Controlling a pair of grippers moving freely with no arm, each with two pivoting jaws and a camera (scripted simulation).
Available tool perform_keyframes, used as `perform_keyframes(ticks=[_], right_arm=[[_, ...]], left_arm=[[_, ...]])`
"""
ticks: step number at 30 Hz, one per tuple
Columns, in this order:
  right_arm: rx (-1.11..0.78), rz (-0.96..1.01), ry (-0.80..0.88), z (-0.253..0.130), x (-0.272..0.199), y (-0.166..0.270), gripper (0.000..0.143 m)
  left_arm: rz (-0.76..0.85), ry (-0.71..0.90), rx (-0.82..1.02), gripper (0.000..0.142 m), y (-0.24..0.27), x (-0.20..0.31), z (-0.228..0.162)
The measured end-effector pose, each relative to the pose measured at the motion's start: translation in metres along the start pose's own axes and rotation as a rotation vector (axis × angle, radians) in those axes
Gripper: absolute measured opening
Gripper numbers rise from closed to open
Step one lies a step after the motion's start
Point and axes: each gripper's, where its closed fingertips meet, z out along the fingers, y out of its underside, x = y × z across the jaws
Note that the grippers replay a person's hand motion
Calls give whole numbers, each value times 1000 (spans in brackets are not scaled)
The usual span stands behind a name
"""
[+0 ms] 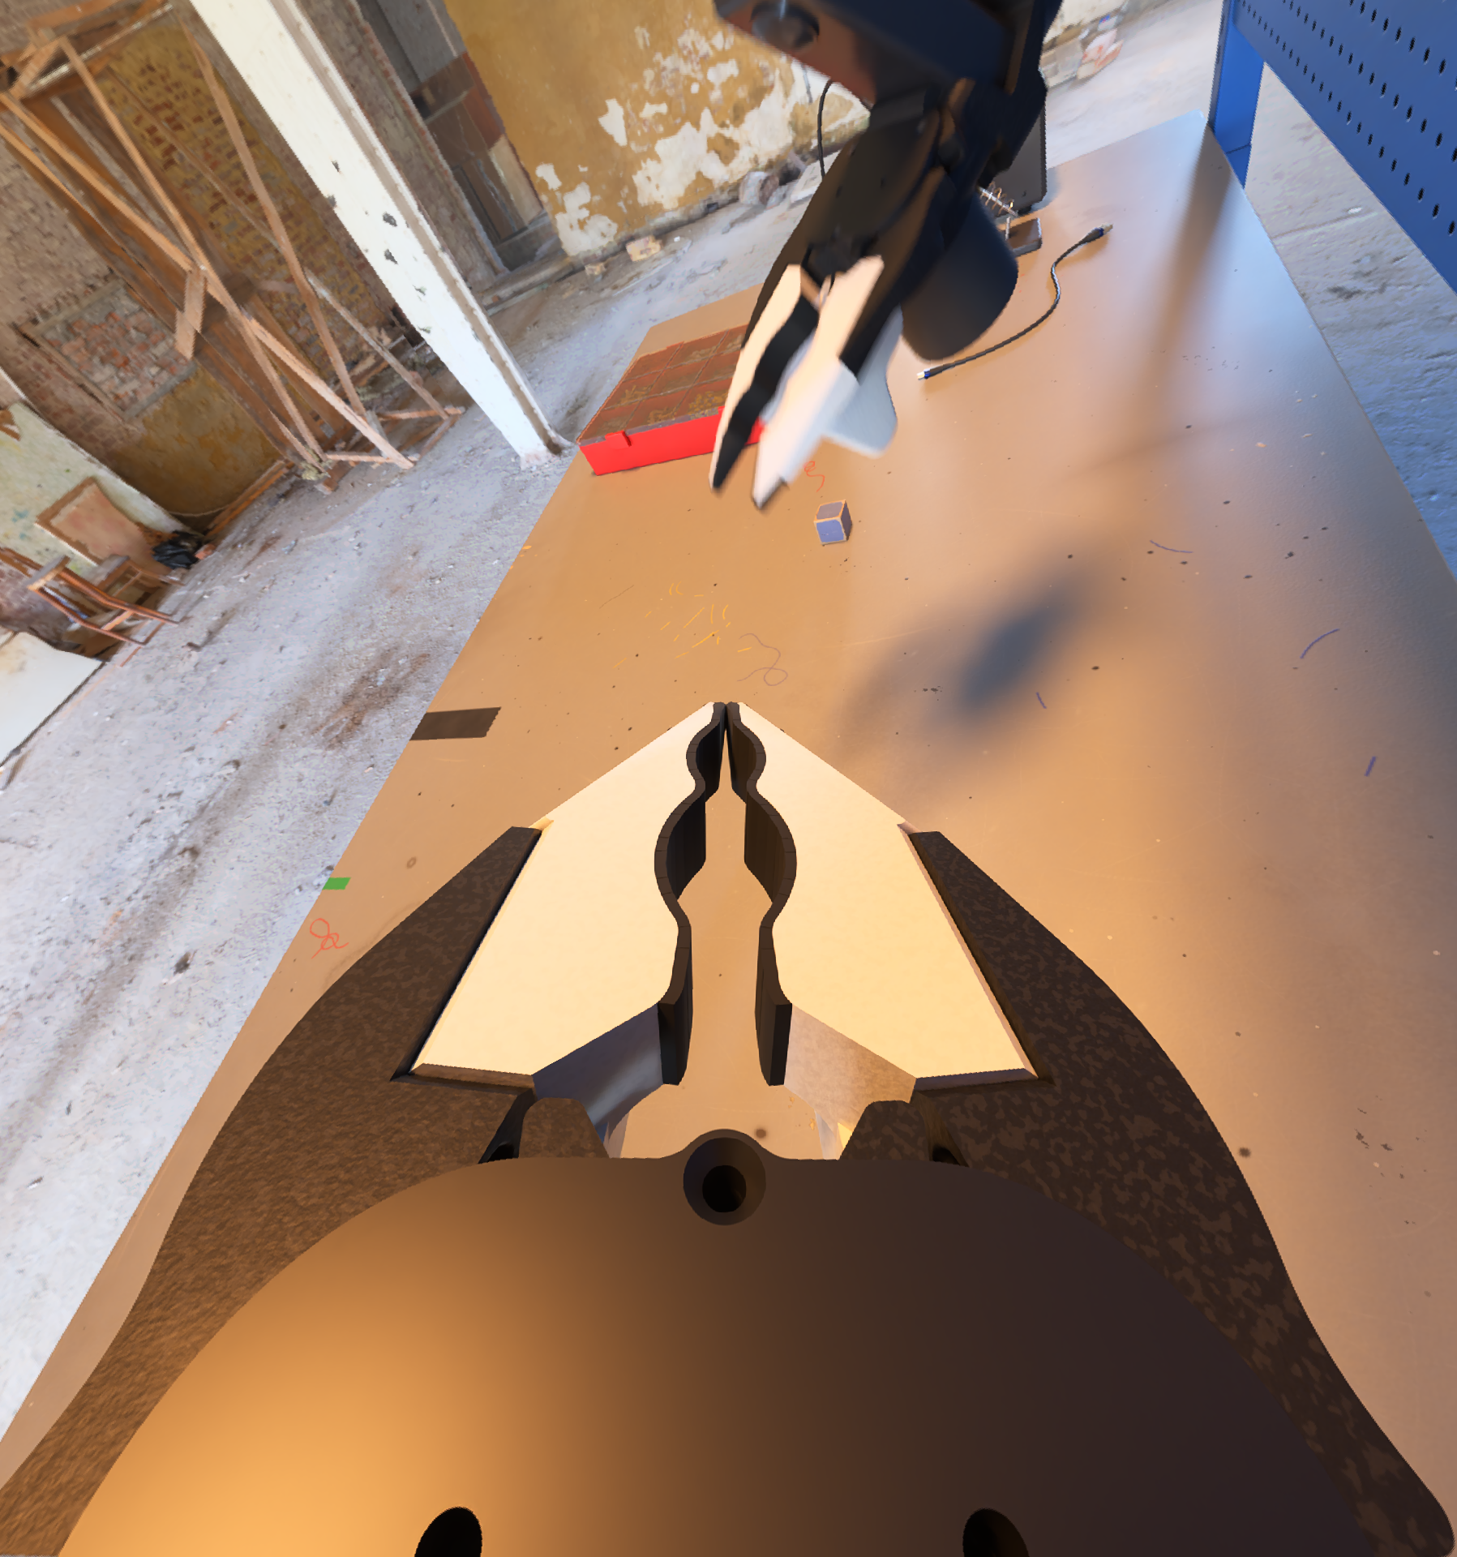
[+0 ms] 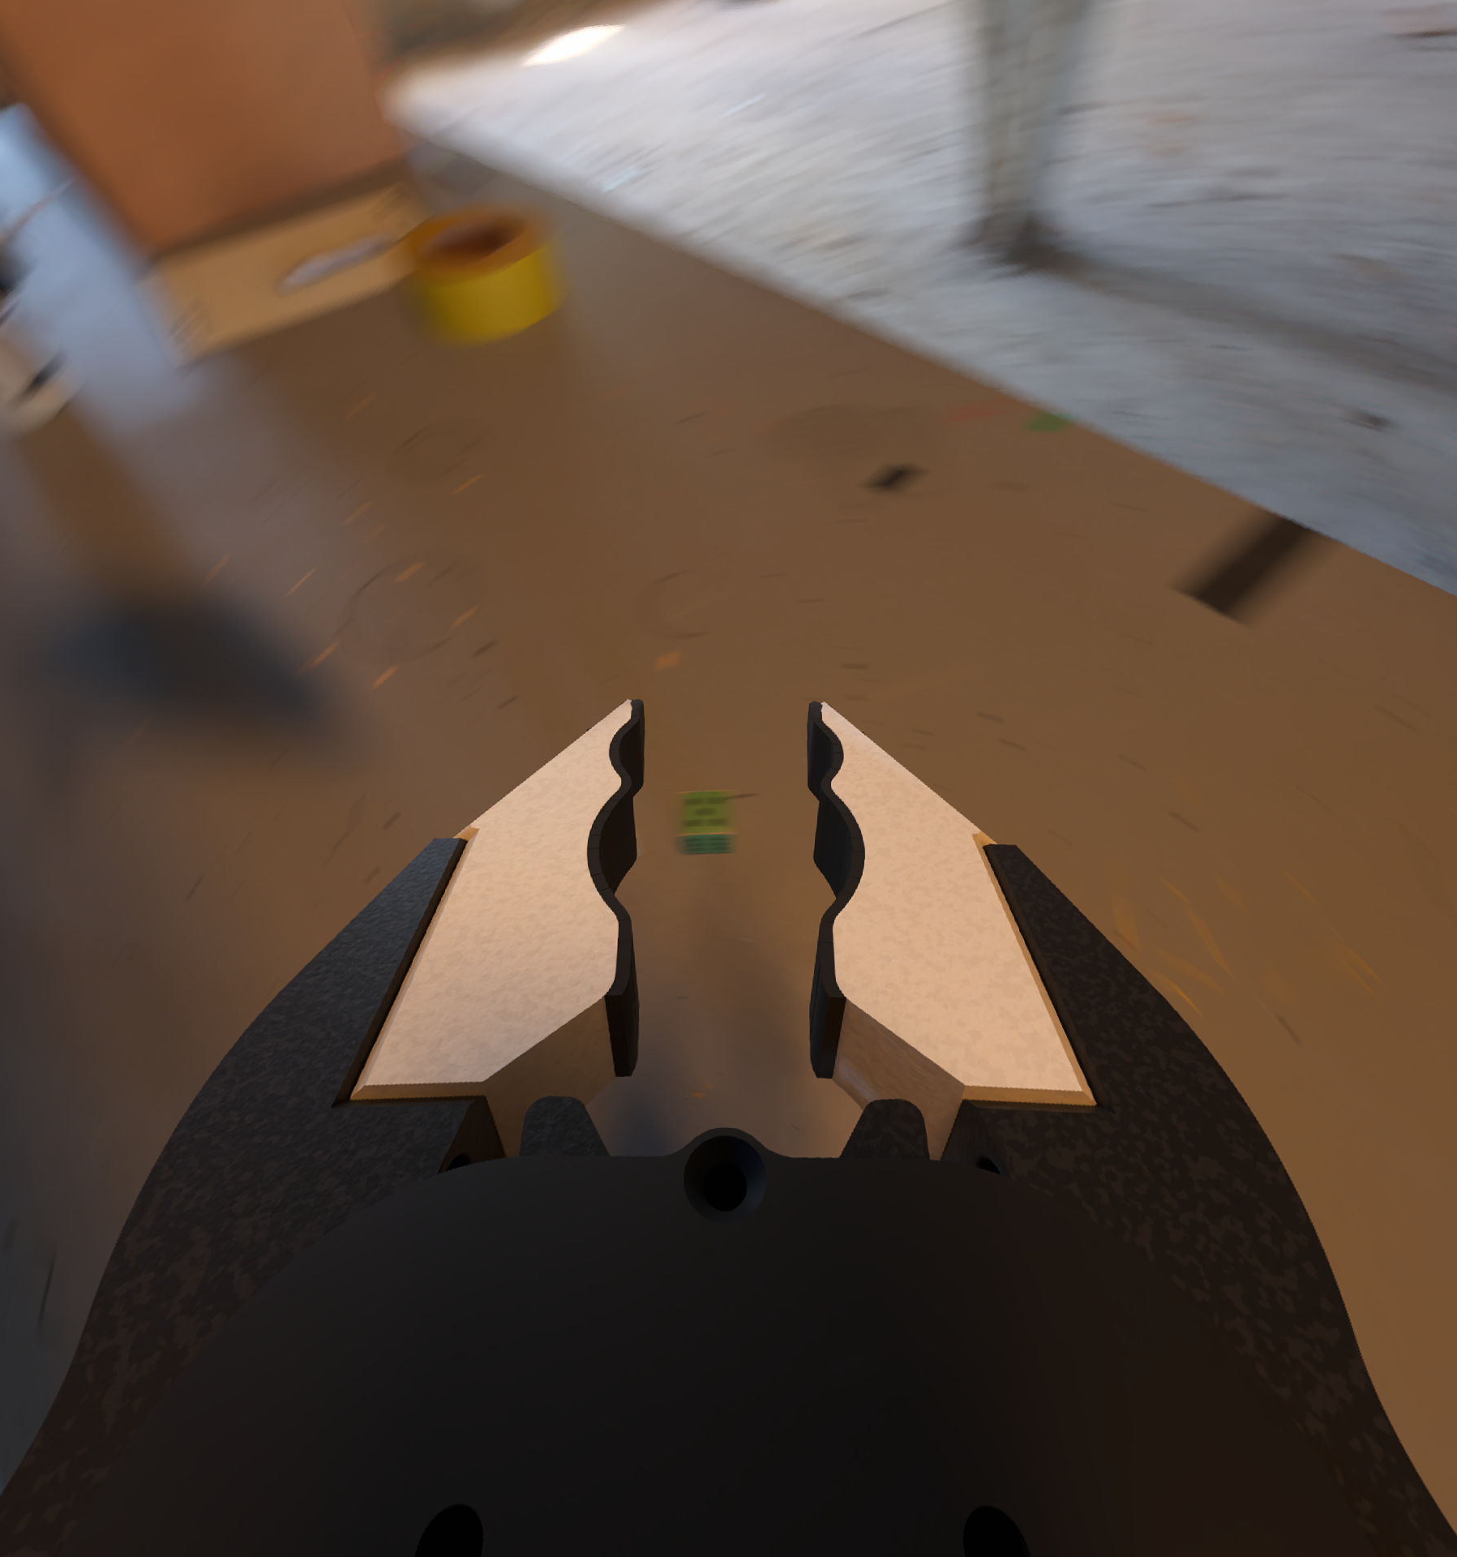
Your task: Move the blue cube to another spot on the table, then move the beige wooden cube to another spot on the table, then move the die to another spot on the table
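The blue cube [image 1: 832, 522] sits on the brown table [image 1: 1087, 758], far ahead in the left wrist view. My left gripper [image 1: 725, 708] is shut and empty, low over the table and well short of the cube. My right gripper [image 1: 746, 493] hangs in the air just left of the blue cube, tips pointing down. In its own view my right gripper [image 2: 725, 708] is open and empty. A small green block [image 2: 705, 821], blurred, lies on the table below the gap between its fingers; it may be the die. No beige wooden cube is in view.
A red compartment box [image 1: 666, 404] stands at the table's left edge beyond the blue cube. A black cable [image 1: 1019, 329] lies farther back and a blue pegboard [image 1: 1382, 126] at the far right. A yellow tape roll [image 2: 485, 270] and a cardboard box [image 2: 202, 126] show in the right wrist view.
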Motion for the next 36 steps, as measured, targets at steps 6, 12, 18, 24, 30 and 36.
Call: perform_keyframes(ticks=[6,12,18,24,30,36], right_arm=[[-436,-314,-216,92,-75,77,43],[-666,-466,-156,119,-64,132,46],[-718,-445,-171,126,-59,148,27],[-684,-470,-182,120,-67,133,27],[-188,-415,80,44,-40,5,27],[-150,40,605,-63,104,32,27]], left_arm=[[8,8,-15,0,1,3,1],[12,22,-27,0,3,5,3],[18,24,-51,0,7,5,6],[20,29,-60,0,9,6,6],[15,27,-52,0,7,6,5],[25,34,-62,0,7,10,8]])
